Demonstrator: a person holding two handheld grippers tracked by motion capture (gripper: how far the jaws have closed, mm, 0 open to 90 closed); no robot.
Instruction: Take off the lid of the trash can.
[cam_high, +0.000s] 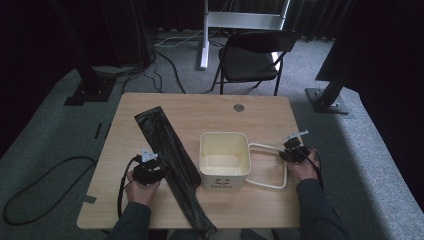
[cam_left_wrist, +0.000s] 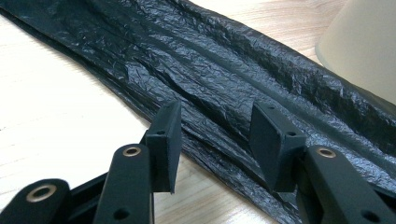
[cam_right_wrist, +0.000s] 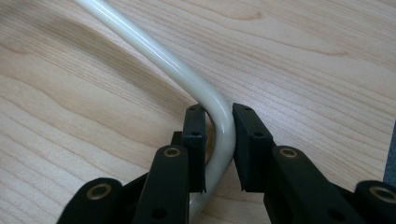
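Observation:
A long black plastic bag (cam_high: 167, 150) (cam_left_wrist: 210, 60) lies flat and slantwise across the wooden table (cam_high: 150, 107), from the far left down to the near edge. Right of it stands a cream square bin (cam_high: 225, 177) (cam_left_wrist: 364, 46), its cream wire handle (cam_high: 272, 186) (cam_right_wrist: 154, 46) folded down onto the table. My left gripper (cam_high: 161, 172) (cam_left_wrist: 215, 135) rests at the bag's left edge, its jaws apart over the crumpled film with nothing pinched. My right gripper (cam_high: 287, 152) (cam_right_wrist: 218, 140) is shut on the far right corner bend of the handle.
A black folding chair (cam_high: 250, 55) stands beyond the table's far edge. Cables (cam_high: 45, 175) trail over the grey carpet at the left. Dark stand feet (cam_high: 90, 92) (cam_high: 325, 97) sit off both far corners. A small round grommet (cam_high: 239, 107) marks the tabletop's far middle.

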